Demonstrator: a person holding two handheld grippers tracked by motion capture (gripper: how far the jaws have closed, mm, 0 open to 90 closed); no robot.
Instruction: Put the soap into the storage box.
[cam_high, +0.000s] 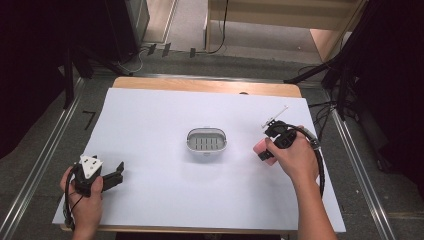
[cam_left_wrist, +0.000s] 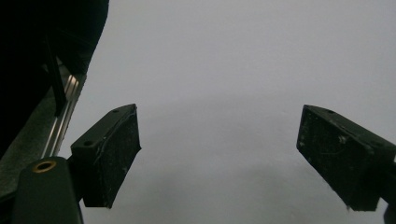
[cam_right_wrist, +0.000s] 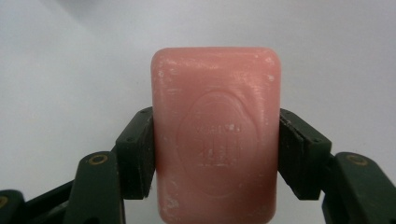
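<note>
A pink bar of soap (cam_right_wrist: 215, 135) with an embossed oval mark sits between the two black jaws of my right gripper (cam_right_wrist: 215, 154), which press on its long sides. In the high view the soap (cam_high: 262, 152) is at the table's right, under my right gripper (cam_high: 265, 152), just to the right of a small grey oval soap dish (cam_high: 206, 140) with a slotted floor. My left gripper (cam_high: 119, 172) rests at the front left of the table, its jaws wide apart with nothing between them. In the left gripper view, my left gripper (cam_left_wrist: 219, 163) has bare white surface between its jaws.
A white sheet (cam_high: 165, 195) covers the wooden table (cam_high: 200, 84). Metal rails run along the left (cam_high: 45, 160) and right (cam_high: 357, 165) sides. Dark stands and cables crowd the floor beyond the far edge.
</note>
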